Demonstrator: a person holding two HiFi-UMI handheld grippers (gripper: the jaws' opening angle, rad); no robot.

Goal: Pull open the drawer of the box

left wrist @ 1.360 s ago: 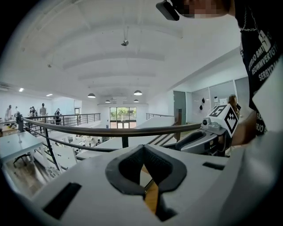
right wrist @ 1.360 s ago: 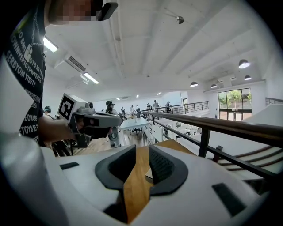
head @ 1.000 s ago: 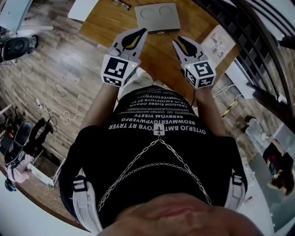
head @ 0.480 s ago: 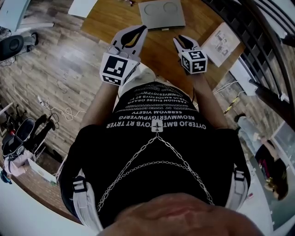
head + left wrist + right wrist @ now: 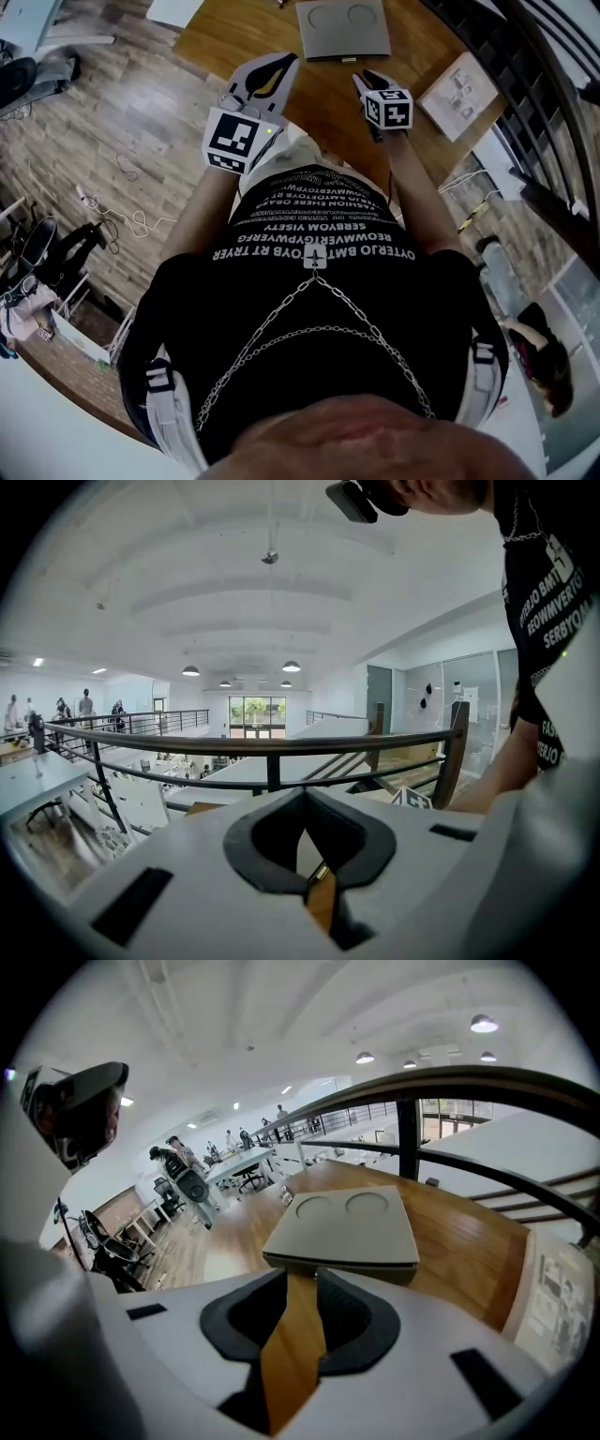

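One box lies just ahead of the right tool.

Grey box on a honey-brown wood-grain table; black shirt with white lettering.

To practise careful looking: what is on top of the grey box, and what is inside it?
The top of the box shows only two round recesses; nothing rests there. Its inside is closed off, unseen.
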